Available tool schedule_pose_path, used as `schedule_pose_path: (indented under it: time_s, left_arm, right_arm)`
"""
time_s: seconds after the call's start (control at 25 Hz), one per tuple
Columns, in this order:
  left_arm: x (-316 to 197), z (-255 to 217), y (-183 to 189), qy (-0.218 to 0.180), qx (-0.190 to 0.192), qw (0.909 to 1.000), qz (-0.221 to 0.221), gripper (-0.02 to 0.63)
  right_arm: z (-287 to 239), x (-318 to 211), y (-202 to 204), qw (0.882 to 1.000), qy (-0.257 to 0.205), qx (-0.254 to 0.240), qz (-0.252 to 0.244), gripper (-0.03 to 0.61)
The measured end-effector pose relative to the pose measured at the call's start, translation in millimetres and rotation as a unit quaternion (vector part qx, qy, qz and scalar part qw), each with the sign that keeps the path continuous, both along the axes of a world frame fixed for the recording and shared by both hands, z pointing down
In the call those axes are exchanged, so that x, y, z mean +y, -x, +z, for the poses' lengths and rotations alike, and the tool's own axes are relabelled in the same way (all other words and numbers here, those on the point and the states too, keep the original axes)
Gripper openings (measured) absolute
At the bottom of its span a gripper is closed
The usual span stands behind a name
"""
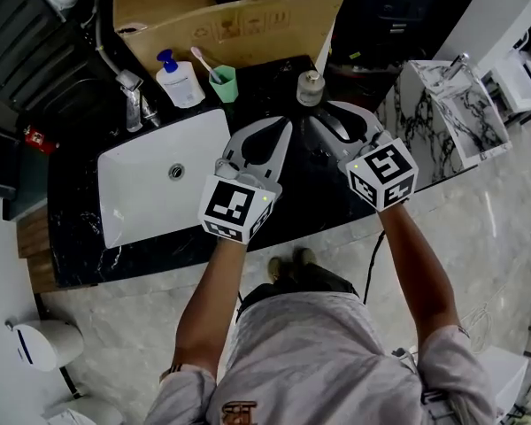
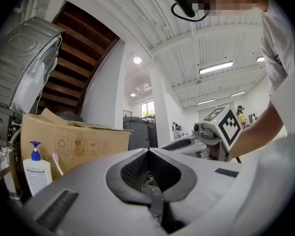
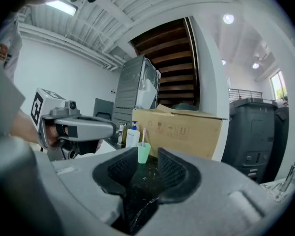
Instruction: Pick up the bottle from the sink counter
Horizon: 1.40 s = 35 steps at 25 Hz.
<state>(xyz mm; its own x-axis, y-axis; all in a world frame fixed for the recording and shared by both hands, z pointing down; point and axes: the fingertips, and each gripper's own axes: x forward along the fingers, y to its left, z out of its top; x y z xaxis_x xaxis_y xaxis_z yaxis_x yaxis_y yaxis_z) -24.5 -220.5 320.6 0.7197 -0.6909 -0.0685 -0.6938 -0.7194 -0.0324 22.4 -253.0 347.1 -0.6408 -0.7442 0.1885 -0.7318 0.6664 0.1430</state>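
Note:
A white pump bottle [image 1: 179, 80] with a blue pump stands on the black sink counter [image 1: 80, 193] behind the white basin [image 1: 159, 180]. A squat grey capped bottle [image 1: 311, 87] stands further right. Both grippers hover over the counter, and neither holds anything. My left gripper [image 1: 288, 125] is shut, its tips meeting [image 2: 147, 151]. My right gripper [image 1: 319, 111] stands slightly open just in front of the grey bottle. The gap between its pads [image 3: 148, 159] is empty, and through it show the green cup [image 3: 143, 153] and the pump bottle [image 3: 132, 135].
A green cup [image 1: 222, 83] with a toothbrush stands beside the pump bottle. A faucet [image 1: 133, 100] rises at the basin's back left. A large cardboard box [image 1: 230, 7] sits behind the counter. A marble-patterned stand [image 1: 451, 113] is to the right.

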Motion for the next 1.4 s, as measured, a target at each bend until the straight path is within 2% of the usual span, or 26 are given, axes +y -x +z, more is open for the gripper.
schedule_pose_path:
  time_s: [0.36,0.52,1.0,1.4]
  left_arm:
    - [-35.6,12.7,4.7,0.011,-0.006,0.9997,-0.02,0.0]
    - [-50.7,19.1,4.2,0.018,-0.009,0.9995,-0.023,0.0]
    - [-95.3,43.6,2.2,0.035,-0.021,0.999,-0.019,0.0]
    - [-106.9,61.8,5.6,0.054,-0.029,0.9979,-0.018,0.0]
  right_arm:
    - [42.2,-53.7,-9.1,0.999,0.033,0.033,0.021,0.289]
    - [58.1,-81.3,-14.8,0.997,0.045,0.037,0.041,0.335]
    - [112.4,-143.3,-22.2,0.991,0.108,0.057,0.054,0.405]
    - [154.3,-170.4,-20.4,0.982,0.164,0.074,0.057,0.407]
